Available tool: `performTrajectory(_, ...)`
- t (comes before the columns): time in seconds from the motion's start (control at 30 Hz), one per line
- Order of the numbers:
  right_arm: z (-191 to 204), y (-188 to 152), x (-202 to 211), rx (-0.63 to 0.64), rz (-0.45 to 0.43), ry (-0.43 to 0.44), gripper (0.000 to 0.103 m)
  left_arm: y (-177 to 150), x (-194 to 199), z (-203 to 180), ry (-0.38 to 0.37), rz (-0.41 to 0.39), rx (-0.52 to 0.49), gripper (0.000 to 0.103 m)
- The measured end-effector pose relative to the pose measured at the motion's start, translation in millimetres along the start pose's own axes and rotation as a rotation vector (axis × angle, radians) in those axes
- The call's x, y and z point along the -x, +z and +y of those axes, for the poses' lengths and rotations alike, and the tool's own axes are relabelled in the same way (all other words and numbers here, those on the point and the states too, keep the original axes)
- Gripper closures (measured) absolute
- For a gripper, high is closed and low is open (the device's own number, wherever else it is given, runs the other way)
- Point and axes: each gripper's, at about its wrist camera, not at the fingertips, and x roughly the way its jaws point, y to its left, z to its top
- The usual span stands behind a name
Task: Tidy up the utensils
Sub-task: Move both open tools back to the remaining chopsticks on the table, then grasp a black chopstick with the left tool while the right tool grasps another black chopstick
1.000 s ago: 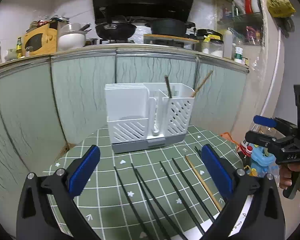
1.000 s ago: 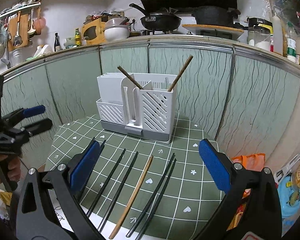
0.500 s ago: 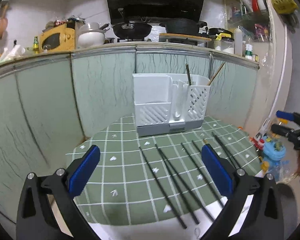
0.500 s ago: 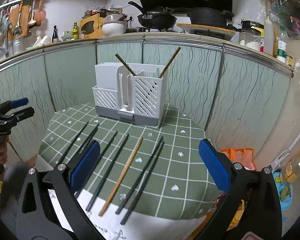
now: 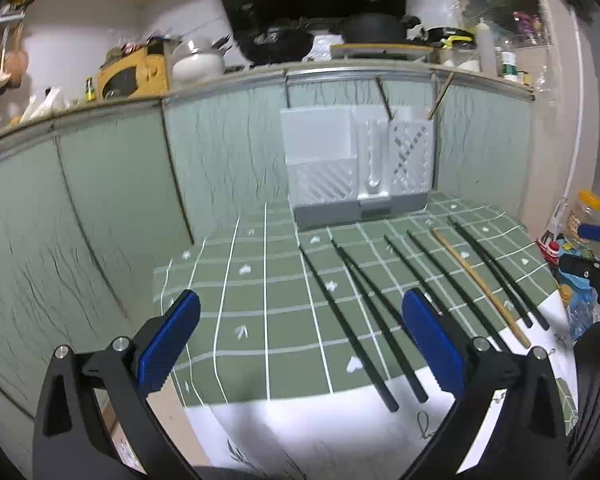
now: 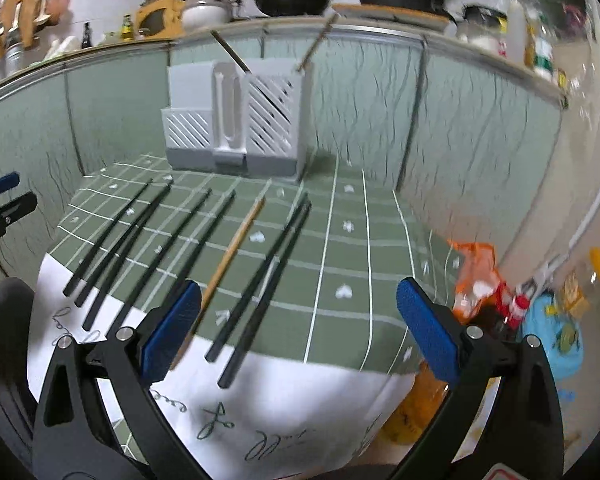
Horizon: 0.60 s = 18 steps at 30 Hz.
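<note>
Presently, left gripper: fingers spread wide, holding nothing, hovering over the near edge of the surface.
Right gripper: fingers likewise wide and empty; its left finger overlaps the near end of the wooden chopstick in view; contact cannot be told.
Task items: black chopsticks lie loose in a fan on the green checked surface, pointing toward 12 o'clock; two more black chopsticks lie close together at 1 o'clock of the wooden one.
Container: white utensil holder stands upright at 12 o'clock, at the far edge of the surface.
Contents: two sticks lean out of its slotted right compartment; the other compartments cannot be seen into.
Progress (judgement): early; most pieces not yet stowed.
Risk 1: chopstick ends overhang onto the white cloth at 6 o'clock; a sideways nudge could roll them off.
Risk 2: closing on the adjacent pair could lift two or pinch one askew.
Risk 3: motion blur suggests fast travel; misjudged approach likely.
</note>
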Motion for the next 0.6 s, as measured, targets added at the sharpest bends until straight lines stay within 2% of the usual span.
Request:
performTrajectory(0.23,1,-17,-13,-0.031,0.037,-0.024,0.016,-22,-18,-4,0.035,0.064,0.043,0.005)
performTrajectory(0.43,6,-17,-18,-0.021,0.052,-0.031,0.022,-24,-26,-14,0.029,0.089,0.044,0.006)
performTrajectory(0.5,7,-17,-21,-0.021,0.061,-0.033,0.024,-25,-31,-16,0.037,0.104,0.039,0.014)
performTrajectory(0.6,7,-18,-23,-0.03,0.075,-0.04,0.027,-28,-40,-17,0.041,0.139,0.054,0.021)
